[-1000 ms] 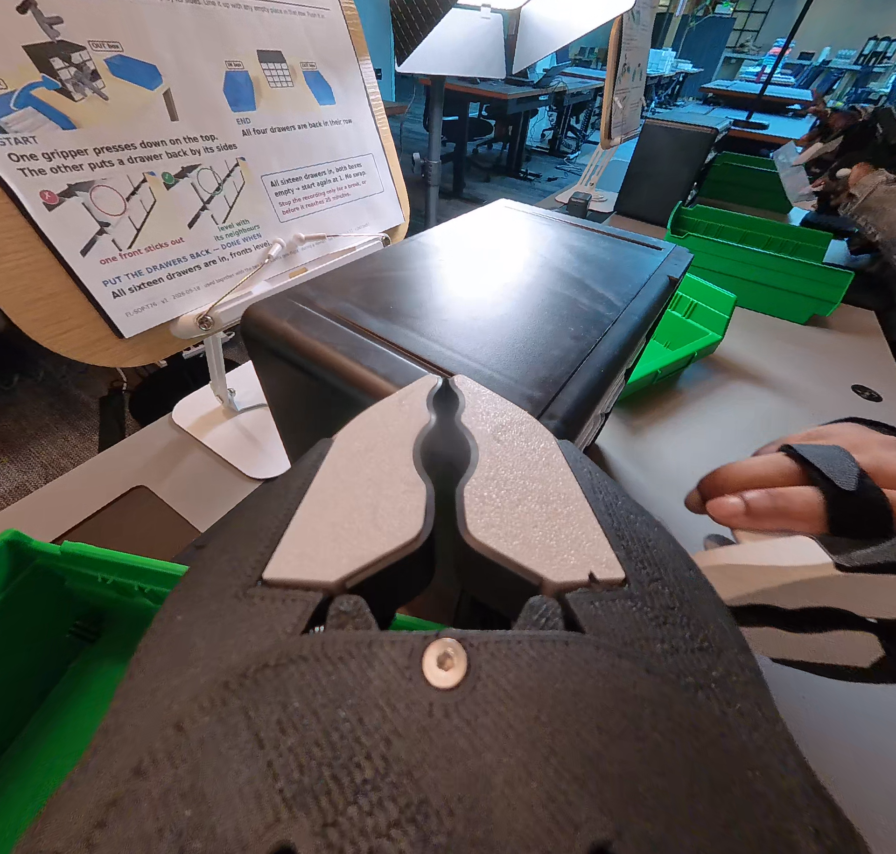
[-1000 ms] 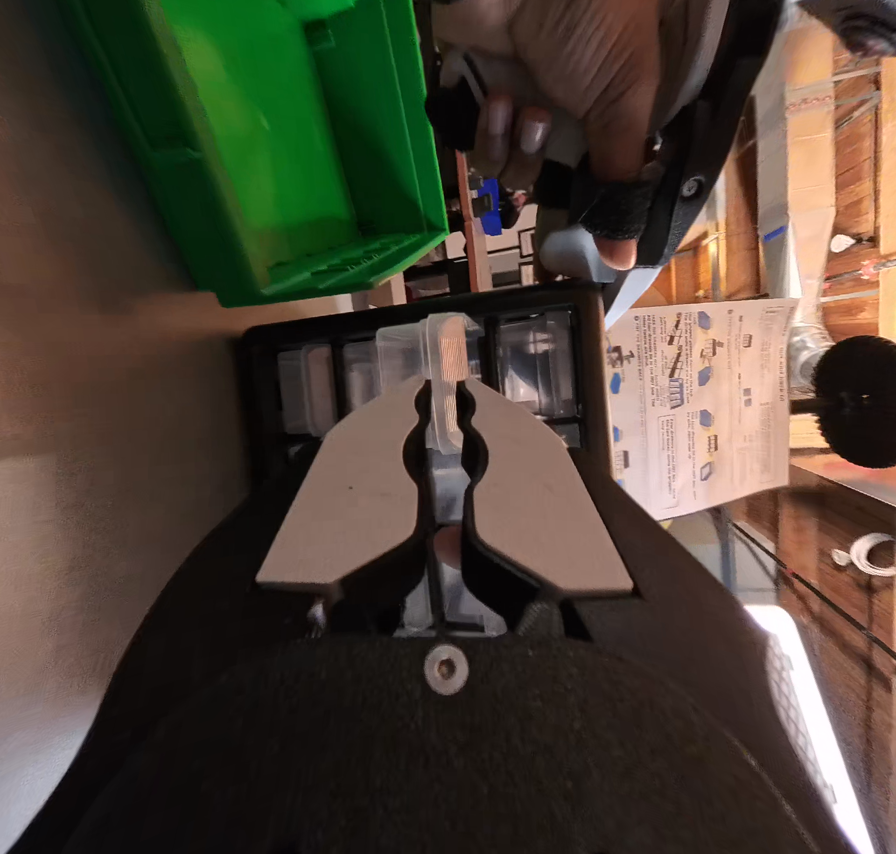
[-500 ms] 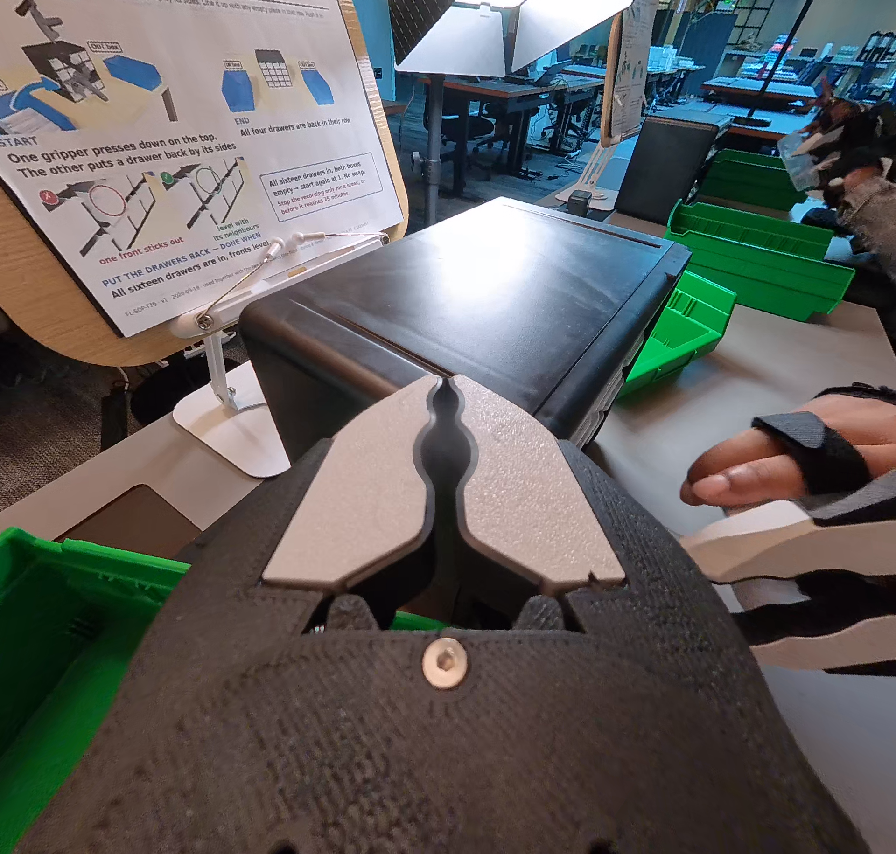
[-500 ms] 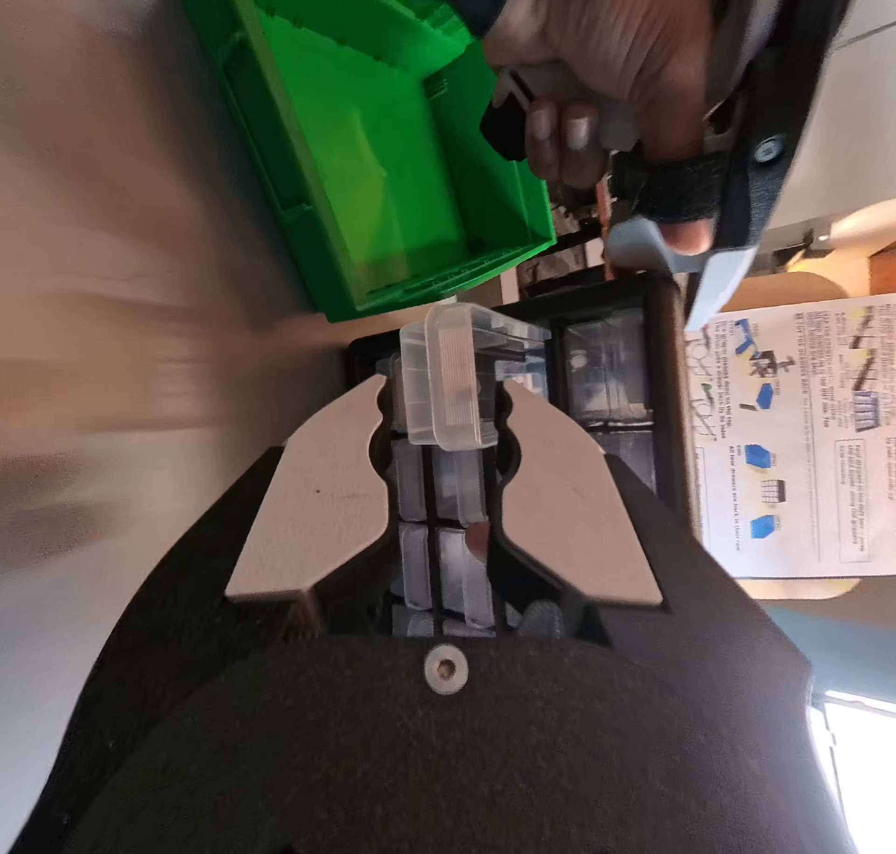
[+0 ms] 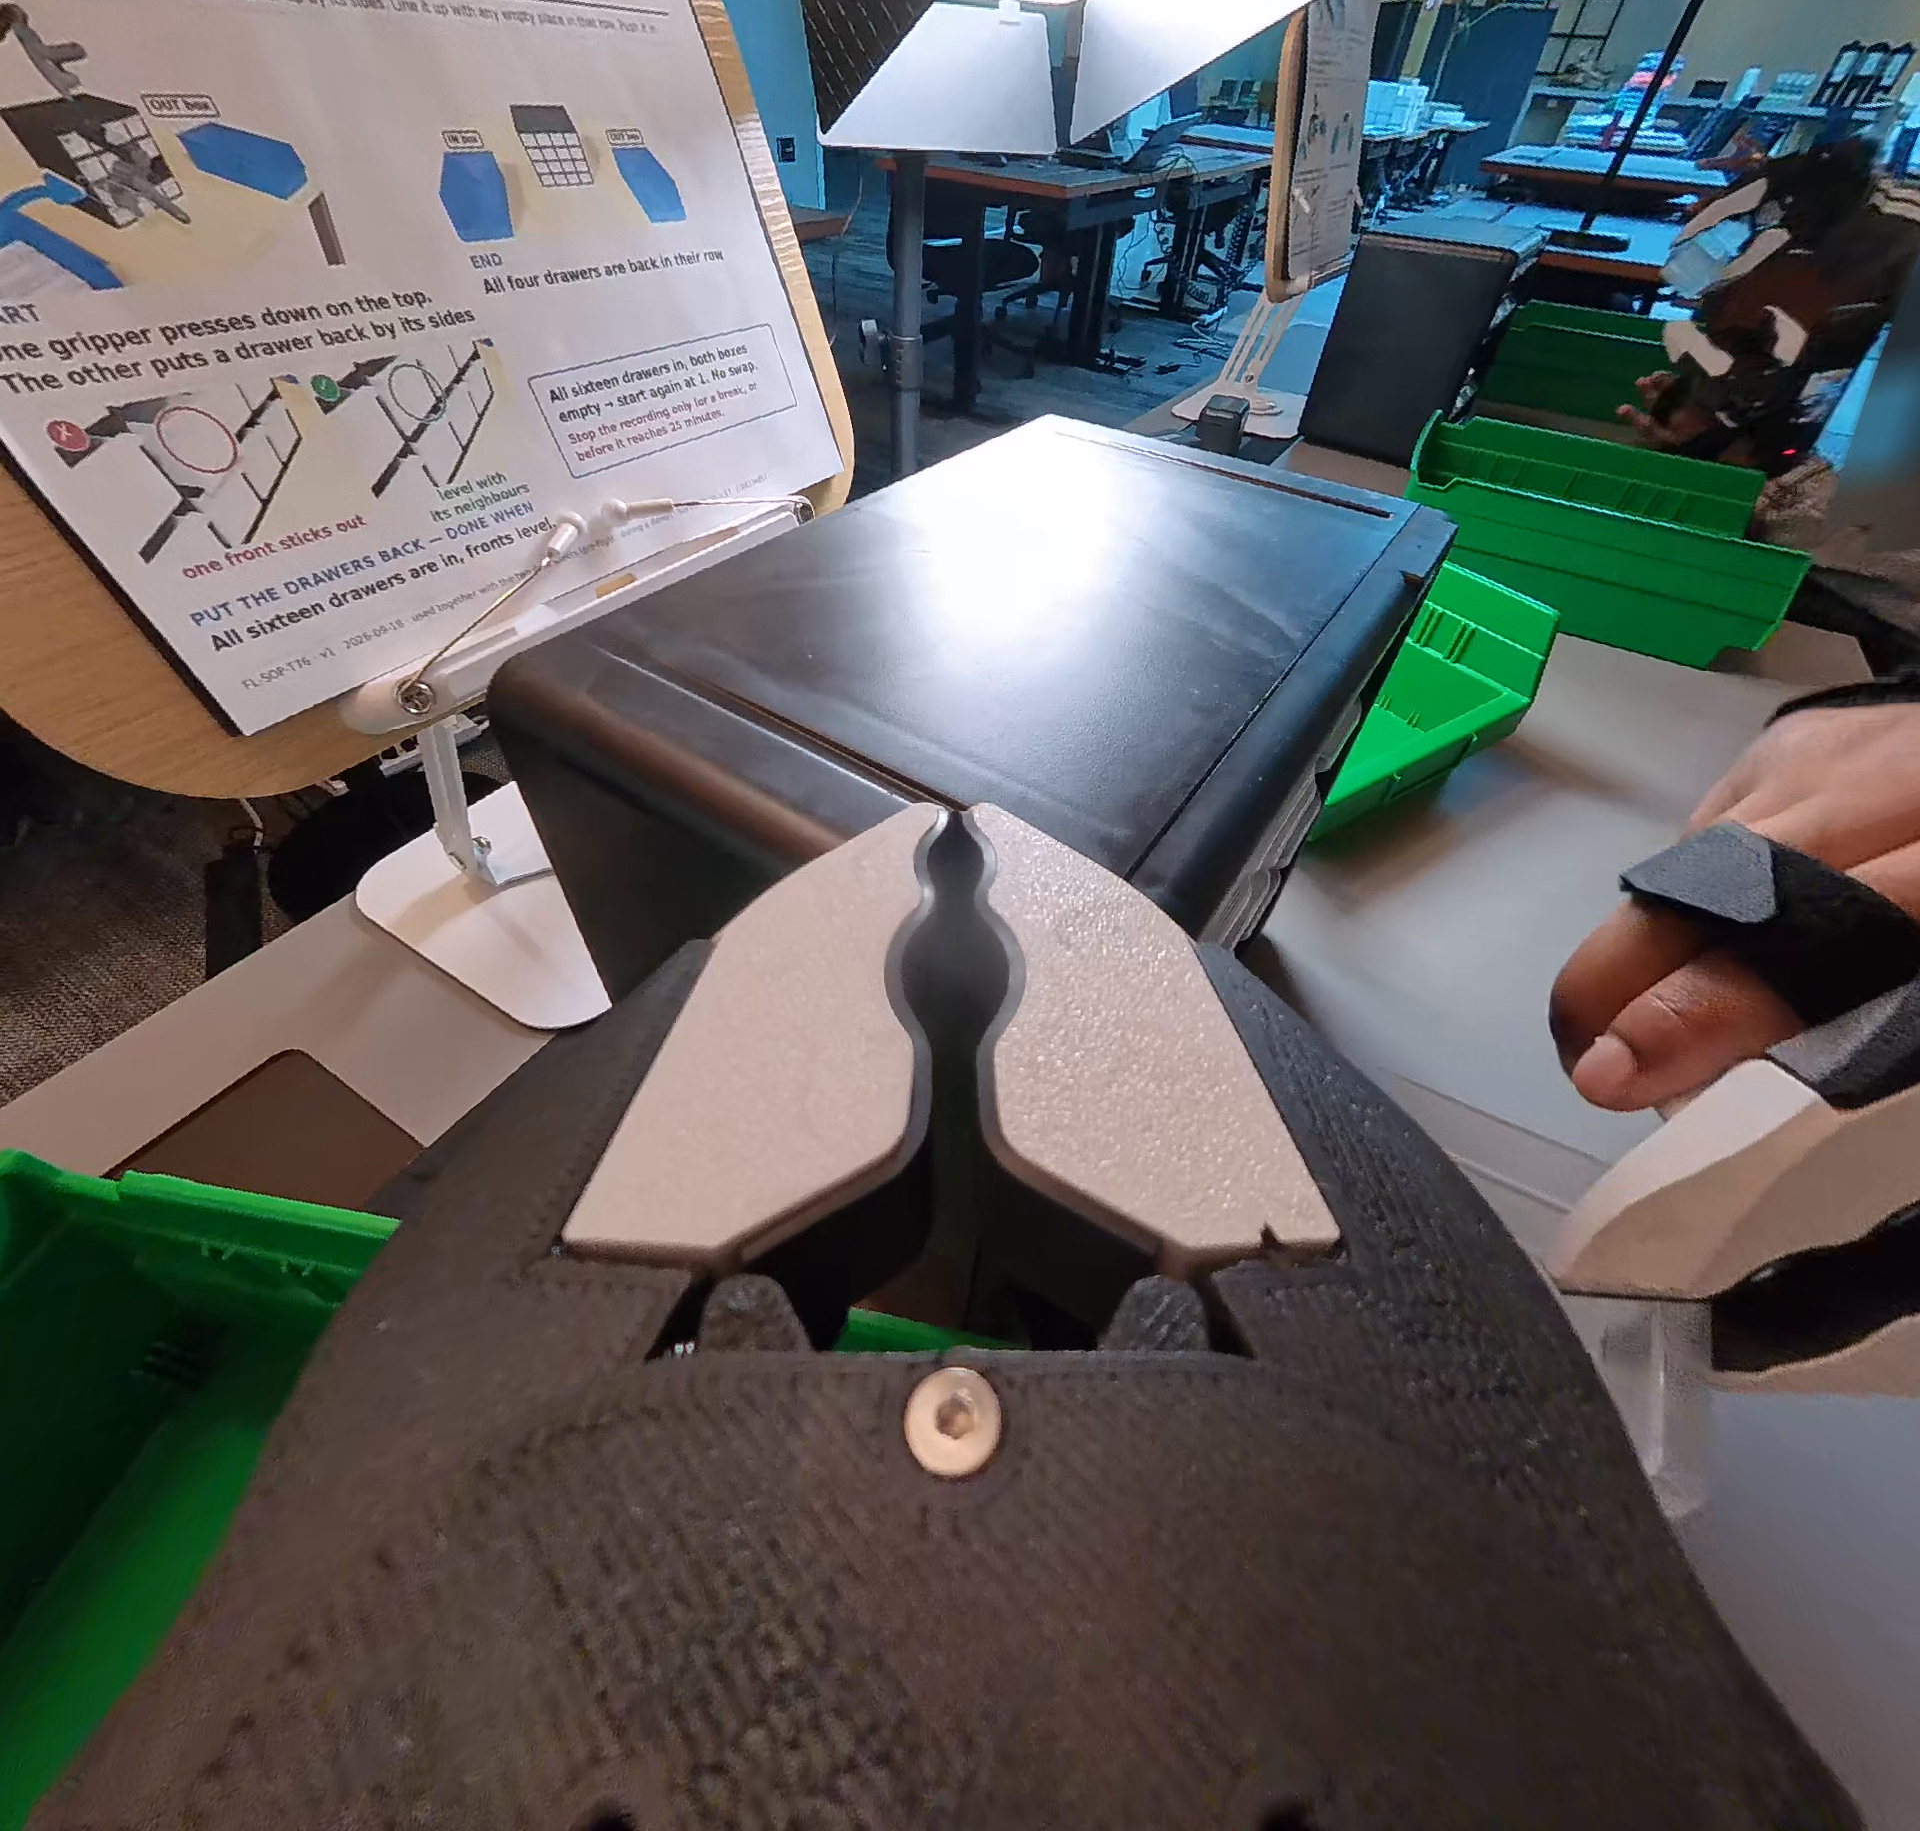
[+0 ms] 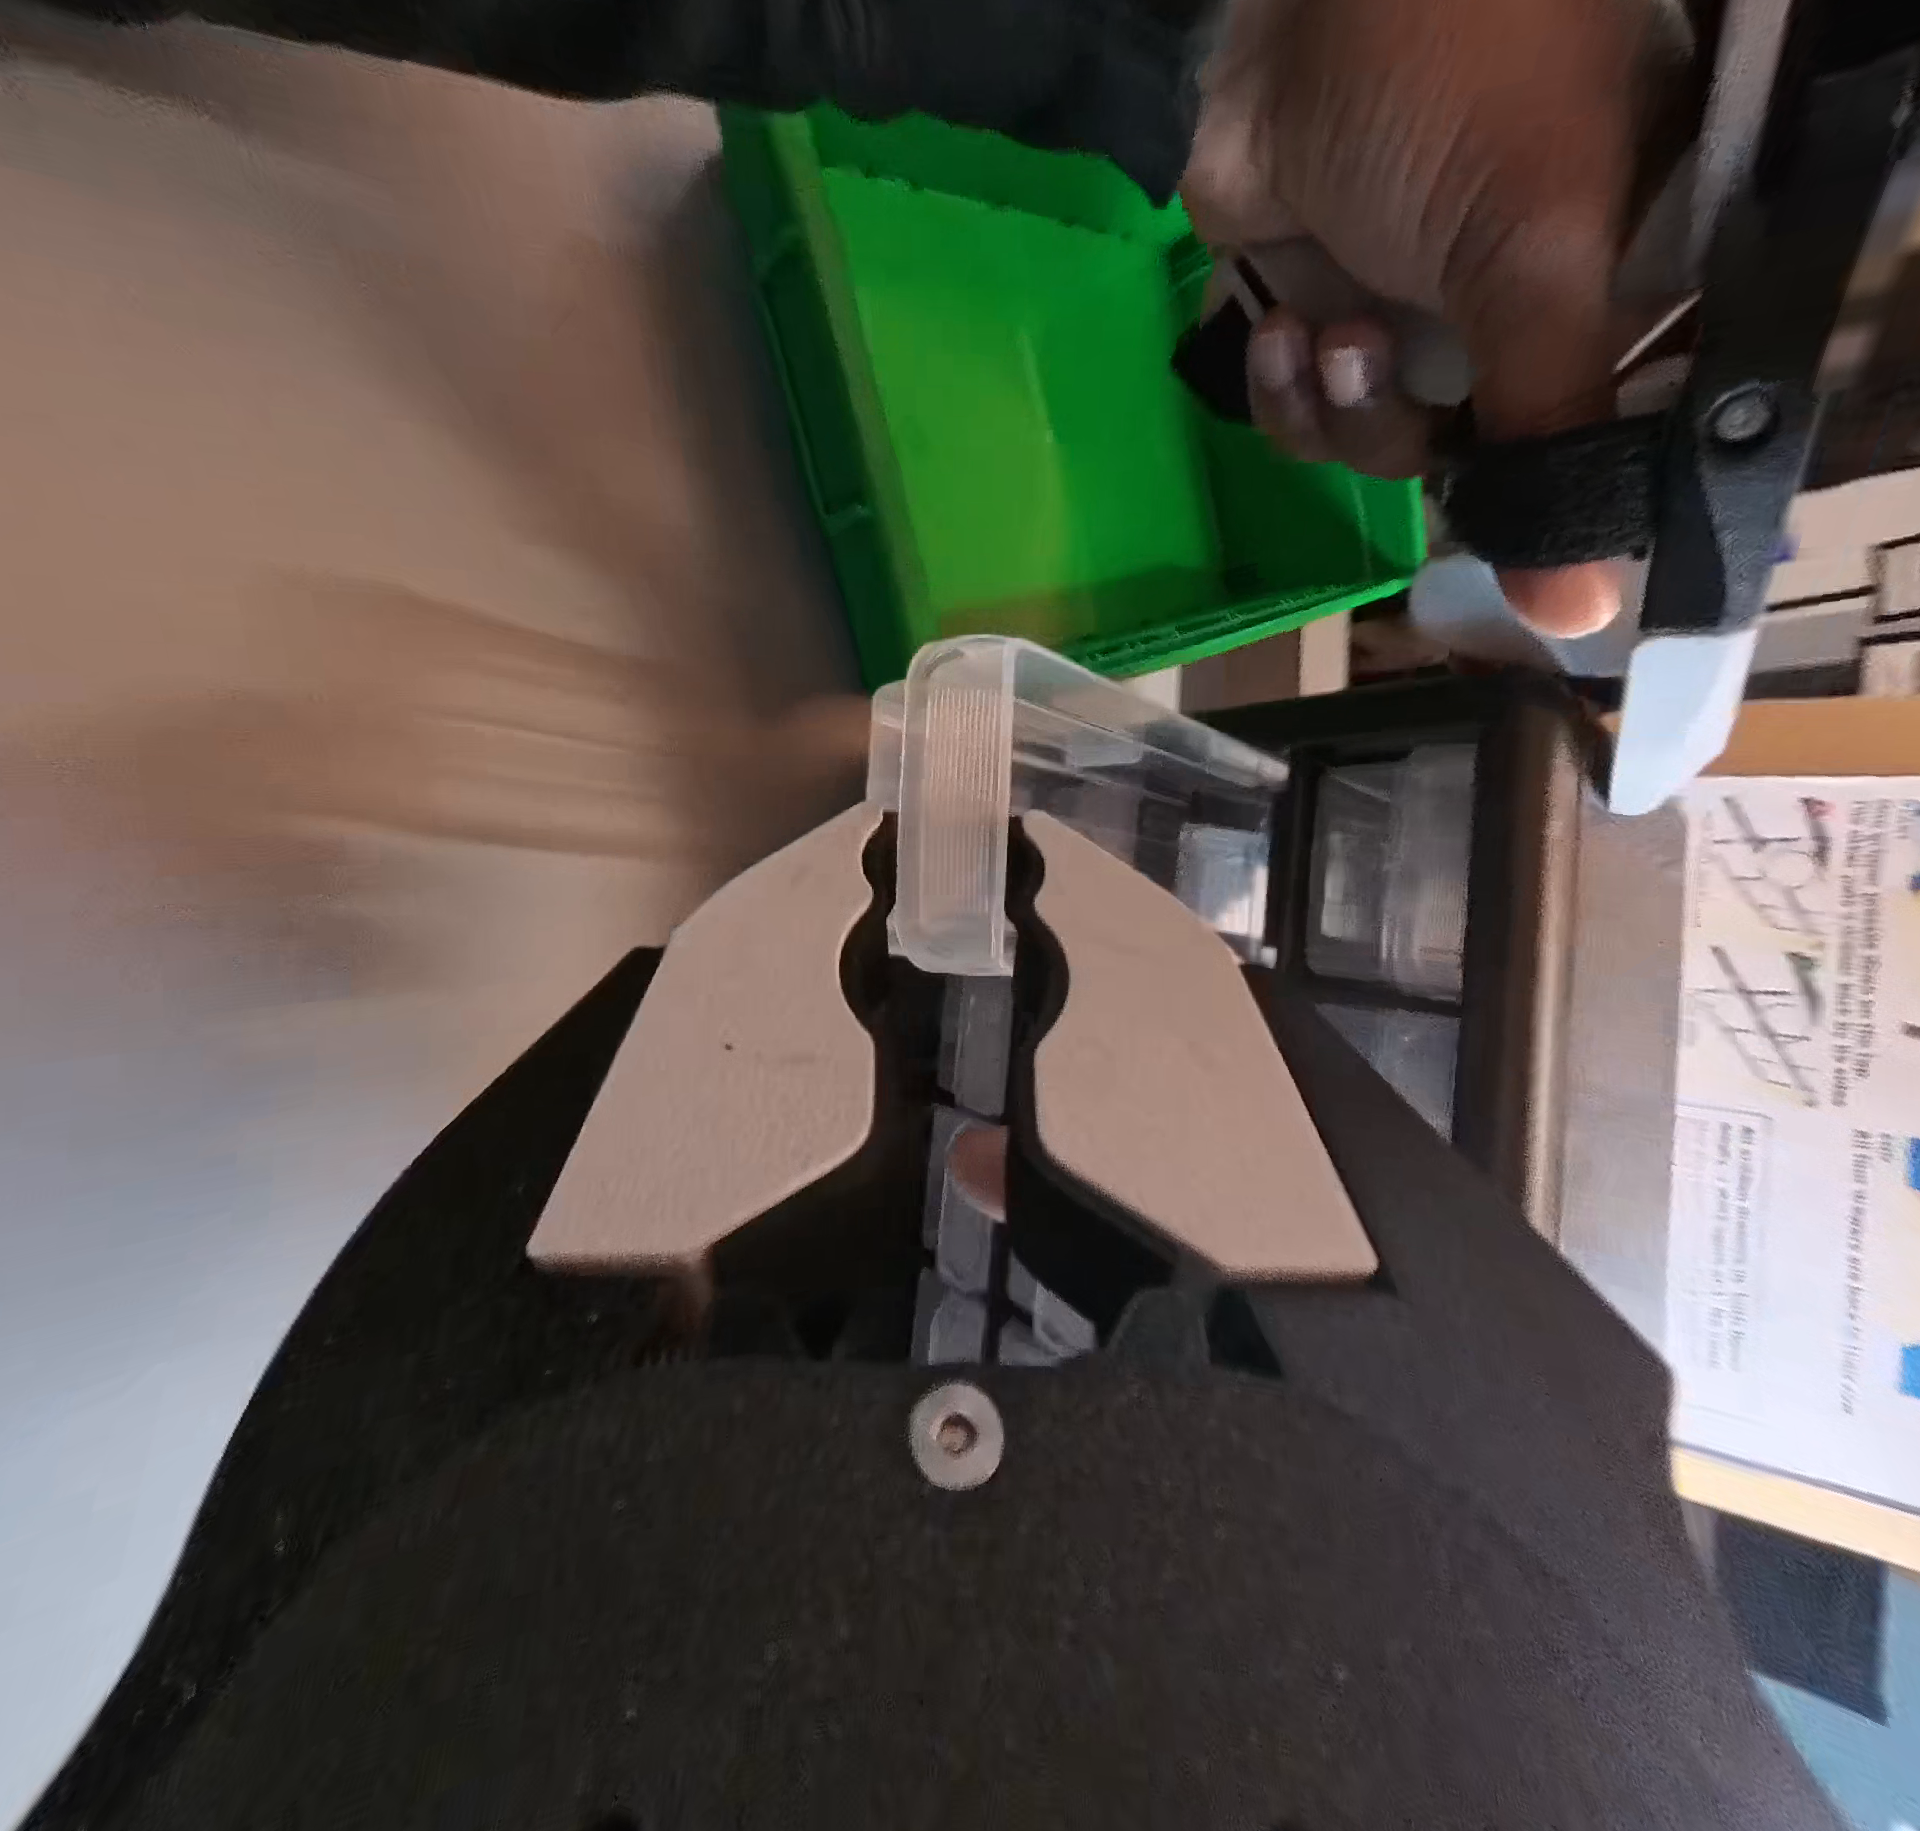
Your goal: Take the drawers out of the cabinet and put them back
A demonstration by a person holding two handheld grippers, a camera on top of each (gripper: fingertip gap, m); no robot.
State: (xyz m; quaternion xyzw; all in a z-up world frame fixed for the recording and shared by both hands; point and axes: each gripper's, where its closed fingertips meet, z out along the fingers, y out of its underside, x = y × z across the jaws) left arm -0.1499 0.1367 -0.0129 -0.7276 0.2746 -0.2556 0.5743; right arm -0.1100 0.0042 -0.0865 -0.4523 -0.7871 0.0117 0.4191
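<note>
**Q:** What does the left wrist view show?

**A:** The left gripper (image 5: 954, 825), fingers pressed together on nothing, rests at the near top edge of the black cabinet (image 5: 997, 618). A green bin (image 5: 114, 1366) lies at near left, another green bin (image 5: 1439, 711) just right of the cabinet. An instruction sheet (image 5: 364, 254) stands on a stand at far left. At right, a hand (image 5: 1714, 929) holds the other gripper above the table (image 5: 1403, 1002).

**Q:** And the right wrist view?

**A:** The view is rolled sideways and blurred. The right gripper (image 6: 951, 846) has its fingers pinching the ribbed front tab of a clear drawer (image 6: 1039, 742), which appears drawn out of the cabinet's (image 6: 1517, 950) front. Other clear drawers sit in their slots.

**Q:** How far along is the task?

**A:** Apparently early in the removal stage: one drawer is coming out, the visible bin looks empty, and every return remains undone.
</note>
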